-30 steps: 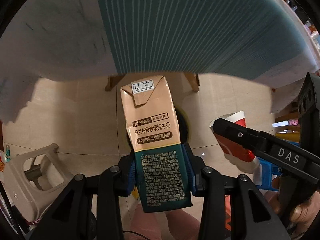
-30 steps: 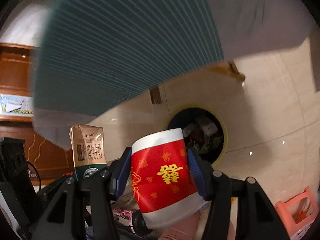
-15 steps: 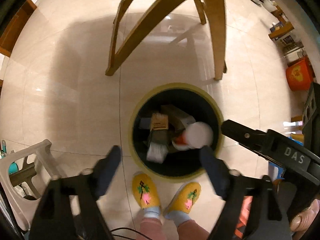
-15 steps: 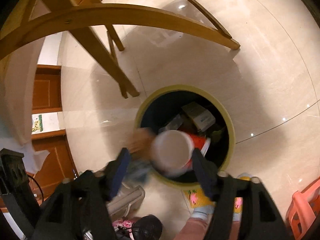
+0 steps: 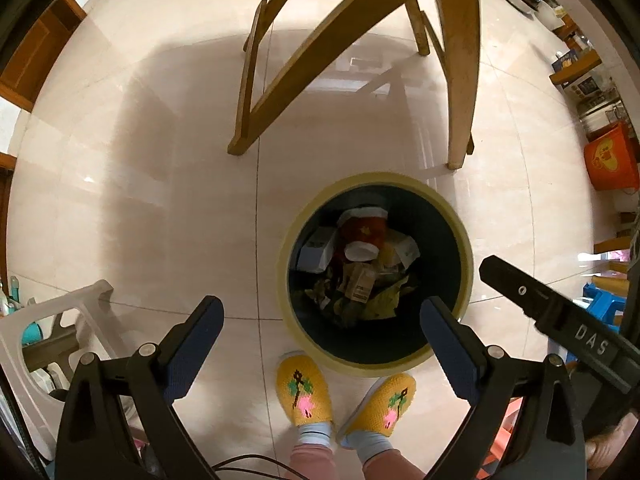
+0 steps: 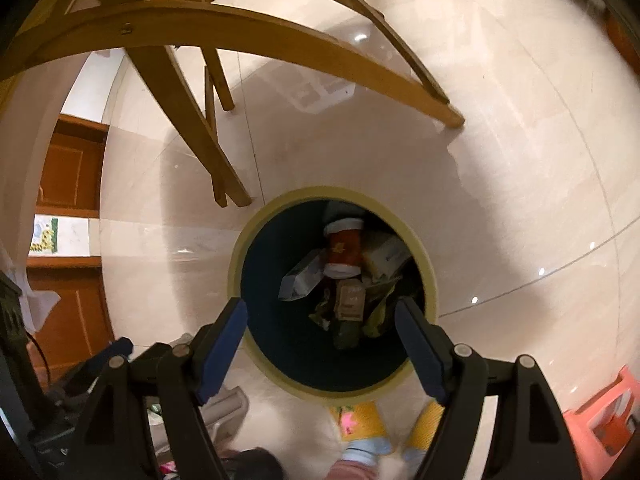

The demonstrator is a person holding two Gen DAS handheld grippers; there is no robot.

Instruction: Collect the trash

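"DAS" printed on right gripper [image 5: 520, 292] arm. Carton [image 5: 360, 286] and red cup [image 5: 362, 236] now lie in bin [image 5: 460, 240] among other trash; a sec ago each was clamped above it. Left gripper [image 5: 320, 320] & right: jaws just opened wide, nothing between, over bin. Slippers [image 5: 304, 390] just beside bin.

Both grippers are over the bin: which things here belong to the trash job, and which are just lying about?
Job:
- trash bin
- red paper cup, in the bin
- milk carton, in the bin
- left gripper and right gripper, jaws just opened, nothing between them

Lying about:
- wooden table legs
- white stool
- orange tub
- pink stool
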